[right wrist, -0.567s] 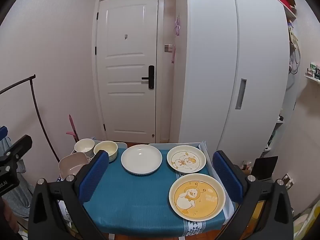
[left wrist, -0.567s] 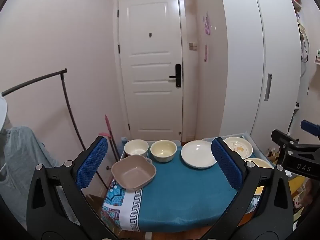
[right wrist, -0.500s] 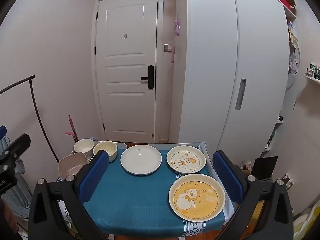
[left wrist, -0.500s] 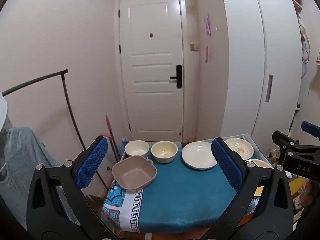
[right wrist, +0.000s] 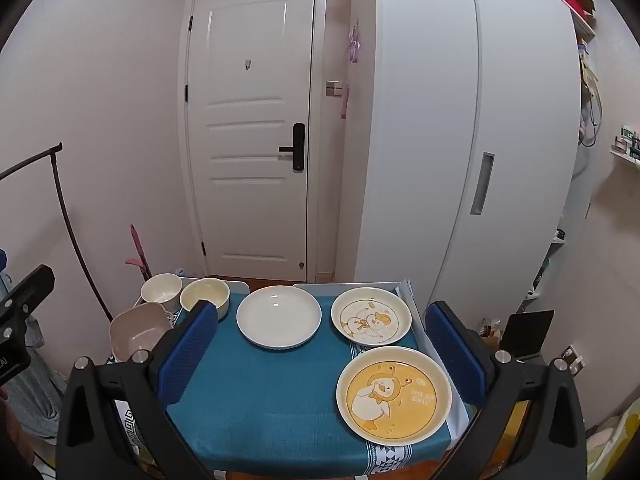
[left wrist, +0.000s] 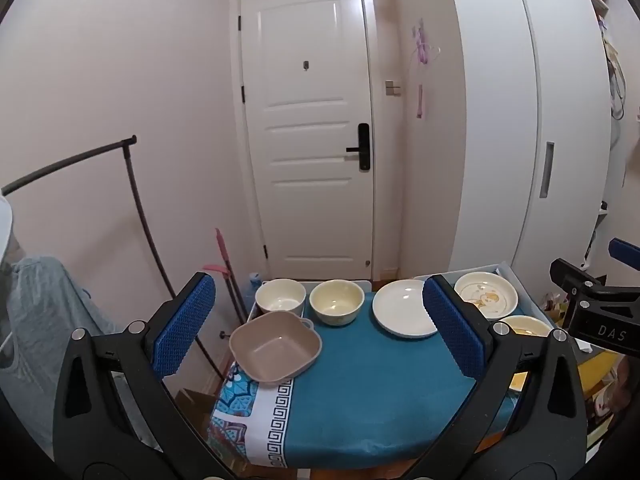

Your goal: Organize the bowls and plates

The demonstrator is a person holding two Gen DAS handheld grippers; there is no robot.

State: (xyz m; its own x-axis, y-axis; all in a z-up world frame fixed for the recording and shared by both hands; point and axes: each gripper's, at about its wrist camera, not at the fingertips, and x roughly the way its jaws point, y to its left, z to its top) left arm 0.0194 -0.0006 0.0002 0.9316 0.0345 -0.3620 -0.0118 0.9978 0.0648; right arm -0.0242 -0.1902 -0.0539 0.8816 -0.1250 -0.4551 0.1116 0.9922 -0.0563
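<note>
On the teal tablecloth [left wrist: 360,392], left wrist view: the left gripper [left wrist: 320,340] hangs above the near edge, jaws spread wide and empty. A brown square bowl [left wrist: 276,348] sits at the cloth's left edge; behind it stand a white bowl [left wrist: 280,296] and, just beside that, a cream bowl [left wrist: 337,302]. A plain white plate [left wrist: 404,314] lies at the cloth's far middle, and a duck-print plate [left wrist: 486,294] at its far right corner. The other gripper's body enters to the right of the cloth. Left of the cloth stand a black clothes rail [left wrist: 136,208] and a pink-handled tool, possibly a mop; the white door [left wrist: 308,128] lies beyond.

Right wrist view: the right gripper [right wrist: 322,352] is likewise spread and holds nothing. A yellow duck plate [right wrist: 394,394] occupies the cloth's near right corner, in front of the duck-print plate. A white wardrobe [right wrist: 460,140] rises right of the cloth.

Progress: no dish is stacked or grasped, so sorting appears not yet begun; all six pieces remain. Nothing obstructs the reach to them.
</note>
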